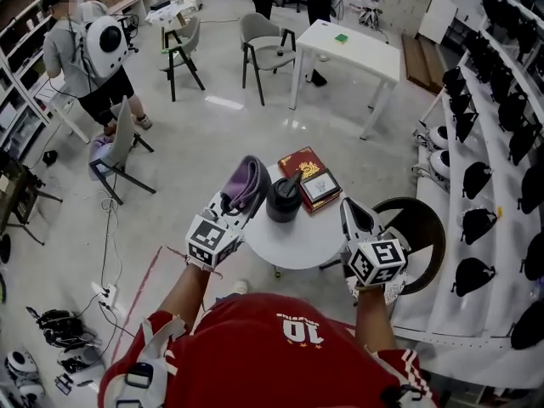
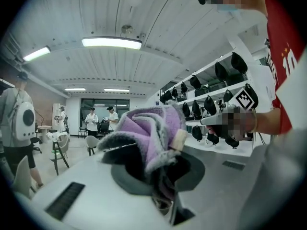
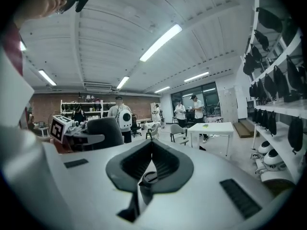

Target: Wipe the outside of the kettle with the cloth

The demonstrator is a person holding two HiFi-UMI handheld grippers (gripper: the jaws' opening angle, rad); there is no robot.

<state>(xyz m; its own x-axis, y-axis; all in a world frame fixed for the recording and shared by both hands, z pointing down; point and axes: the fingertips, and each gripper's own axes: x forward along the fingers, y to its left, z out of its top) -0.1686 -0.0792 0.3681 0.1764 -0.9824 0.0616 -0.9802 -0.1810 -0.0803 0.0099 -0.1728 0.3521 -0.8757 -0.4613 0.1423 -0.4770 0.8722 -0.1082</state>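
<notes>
Red shirt [image 1: 280,338] nearest, at 6 o'clock of the head view, with both arms reaching forward. Left gripper [image 1: 234,206] pinches a bunched purple cloth [image 1: 246,181]. The left gripper view shows the cloth [image 2: 144,133] wadded between the jaws, which are clamped on it. Right gripper [image 1: 348,208] is empty. Its own view shows the jaws pressed together, tips meeting, nothing between them.

Round table [image 1: 293,249], white, sits just ahead of both grippers. Black kettle [image 1: 284,198] stands upright on the table's far part. Cloth is just beside the kettle at its 10 o'clock; can't tell if they touch. Right gripper is at the kettle's 4 o'clock, apart from it. Red book [image 1: 302,164] lies at the kettle's 1 o'clock, with a dark frame [image 1: 321,187] resting partly on it.

Farther out: grey chair [image 1: 263,45] at 12 o'clock, white table [image 1: 353,49] at 1 o'clock, a person with a white backpack [image 1: 104,45] at 10 o'clock. Shelves [image 1: 497,126] with dark items run along 3 o'clock.
</notes>
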